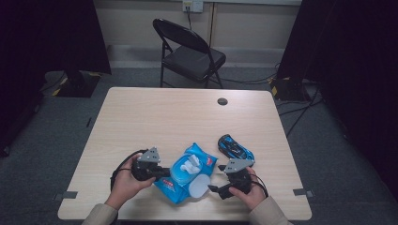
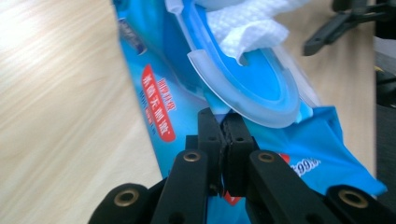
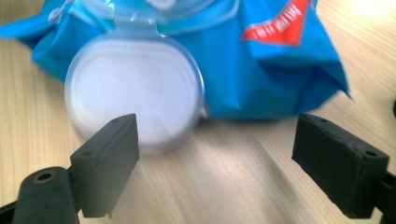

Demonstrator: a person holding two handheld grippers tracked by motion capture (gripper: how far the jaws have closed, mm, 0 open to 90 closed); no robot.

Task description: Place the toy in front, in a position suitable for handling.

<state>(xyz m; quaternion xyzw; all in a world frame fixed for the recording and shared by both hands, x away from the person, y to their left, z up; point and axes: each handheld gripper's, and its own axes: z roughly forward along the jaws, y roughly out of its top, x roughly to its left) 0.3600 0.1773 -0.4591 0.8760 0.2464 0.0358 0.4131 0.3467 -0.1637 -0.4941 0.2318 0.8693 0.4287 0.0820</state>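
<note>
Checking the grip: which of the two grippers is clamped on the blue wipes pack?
The left gripper, jaws shut on the wipes pack; the right gripper stands open.

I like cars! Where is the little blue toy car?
In the high view the blue toy car sits on the table, right of the wipes pack, just beyond the right gripper.

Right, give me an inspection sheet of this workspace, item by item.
Surface: light wood table, round port near far edge.
Job's things: blue wipes pack, lid flipped open, white wipe sticking out.
Clutter: blue toy car beside the pack.
Grippers: left gripper shut on the pack's edge; right gripper open, near the lid, holding nothing.
Cables: black cable looping from left gripper; floor cables at right.
Surroundings: black folding chair, dark curtains, grey carpet.
</note>
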